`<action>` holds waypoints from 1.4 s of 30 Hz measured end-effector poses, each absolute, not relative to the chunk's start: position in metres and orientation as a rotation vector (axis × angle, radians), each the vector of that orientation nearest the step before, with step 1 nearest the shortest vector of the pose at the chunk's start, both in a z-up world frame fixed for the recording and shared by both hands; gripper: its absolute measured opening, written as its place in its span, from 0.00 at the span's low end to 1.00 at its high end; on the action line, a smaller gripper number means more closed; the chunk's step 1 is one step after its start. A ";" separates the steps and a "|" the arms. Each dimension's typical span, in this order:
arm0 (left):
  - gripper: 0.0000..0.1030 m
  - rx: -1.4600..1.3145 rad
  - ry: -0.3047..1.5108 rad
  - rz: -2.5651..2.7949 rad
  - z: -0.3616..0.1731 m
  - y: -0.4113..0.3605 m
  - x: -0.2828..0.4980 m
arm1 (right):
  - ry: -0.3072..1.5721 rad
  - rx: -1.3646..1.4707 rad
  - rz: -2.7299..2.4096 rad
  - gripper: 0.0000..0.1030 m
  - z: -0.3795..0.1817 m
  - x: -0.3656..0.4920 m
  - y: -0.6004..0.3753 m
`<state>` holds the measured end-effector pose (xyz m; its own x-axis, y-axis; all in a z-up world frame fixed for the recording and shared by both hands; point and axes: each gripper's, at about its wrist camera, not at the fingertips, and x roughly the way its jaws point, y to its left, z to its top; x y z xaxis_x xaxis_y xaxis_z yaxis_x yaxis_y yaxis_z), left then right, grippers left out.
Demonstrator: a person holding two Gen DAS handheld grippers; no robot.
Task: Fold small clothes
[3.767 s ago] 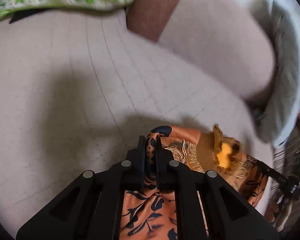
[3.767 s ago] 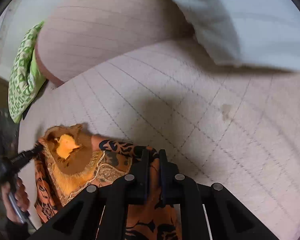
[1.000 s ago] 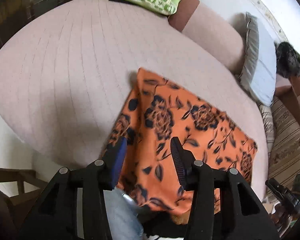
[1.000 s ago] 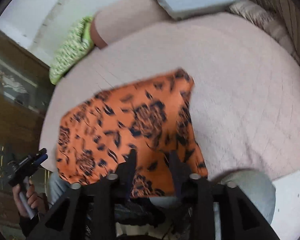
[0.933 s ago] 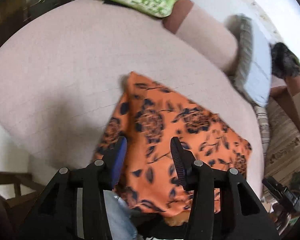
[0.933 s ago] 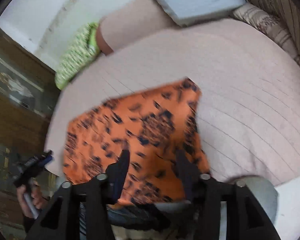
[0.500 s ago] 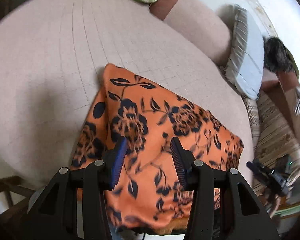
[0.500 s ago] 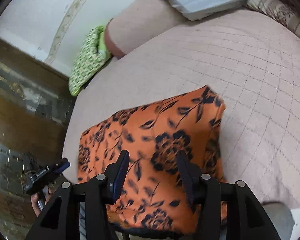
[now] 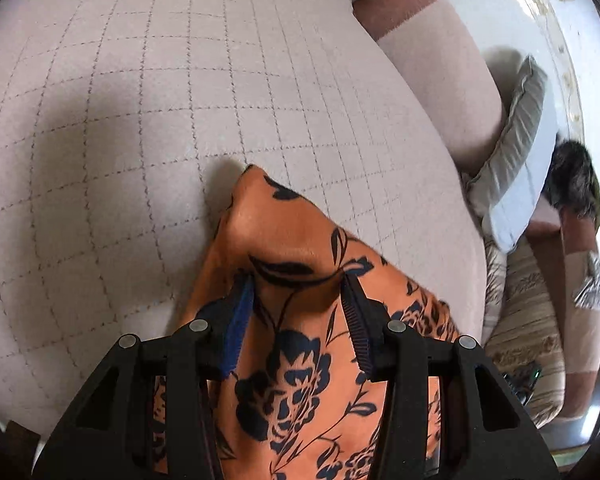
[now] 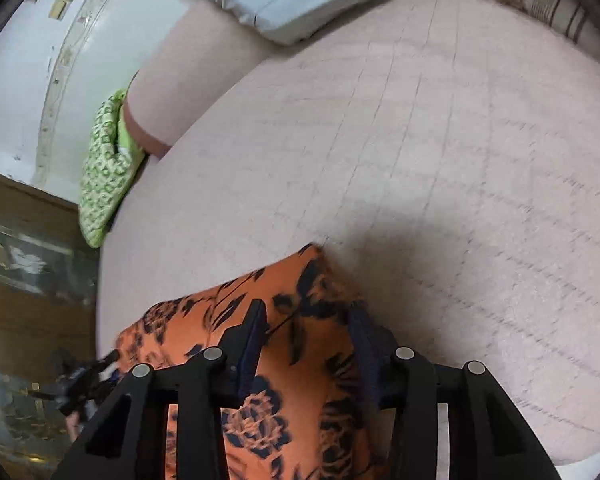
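An orange garment with a dark flower print (image 9: 292,236) lies folded on the pink quilted bed (image 9: 140,100). My left gripper (image 9: 298,284) hangs low over the garment's far left corner, open, its blue pads straddling a raised fold without pressing it. In the right wrist view the same garment (image 10: 312,276) ends in its far right corner just ahead of my right gripper (image 10: 306,316). Its jaws are closing, with cloth lying between them and the pads still clear of it. The garment's near part is hidden under both grippers.
A green patterned pillow (image 10: 104,168) and a pink bolster (image 9: 440,64) lie along the back of the bed. A grey-blue pillow (image 9: 516,160) and a striped cushion (image 9: 528,320) sit at the right. Bare quilt stretches beyond the garment; the bed's edge is near.
Both grippers, shut on the garment seconds ago, have let go of it. Over the last second both came down and forward from above the folded garment to its far corners.
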<state>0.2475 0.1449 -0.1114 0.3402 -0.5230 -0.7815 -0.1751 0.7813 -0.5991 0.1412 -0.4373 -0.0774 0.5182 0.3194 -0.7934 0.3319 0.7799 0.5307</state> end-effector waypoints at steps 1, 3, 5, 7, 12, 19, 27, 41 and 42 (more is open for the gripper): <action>0.41 -0.680 1.217 -0.251 -0.110 0.146 0.245 | 1.043 0.706 -0.023 0.41 -0.075 0.140 -0.438; 0.40 -0.689 1.212 -0.250 -0.112 0.148 0.243 | 1.034 0.718 -0.022 0.41 -0.074 0.136 -0.439; 0.40 -0.715 1.222 -0.237 -0.118 0.152 0.243 | 1.069 0.707 -0.036 0.41 -0.084 0.135 -0.436; 0.40 -0.737 1.216 -0.228 -0.121 0.155 0.244 | 1.098 0.724 -0.027 0.41 -0.097 0.142 -0.433; 0.11 -0.749 1.196 -0.251 -0.115 0.157 0.238 | 1.089 0.783 0.039 0.14 -0.098 0.149 -0.428; 0.10 -0.778 1.164 -0.207 -0.109 0.177 0.221 | 1.071 0.706 0.015 0.12 -0.077 0.135 -0.419; 0.23 -0.690 1.215 -0.177 -0.108 0.168 0.196 | 1.027 0.674 0.028 0.20 -0.061 0.100 -0.407; 0.22 -0.582 1.233 -0.175 -0.127 0.137 0.168 | 1.030 0.719 0.128 0.31 -0.105 0.067 -0.400; 0.10 -0.569 1.233 -0.163 -0.126 0.136 0.169 | 1.015 0.727 0.145 0.31 -0.104 0.067 -0.400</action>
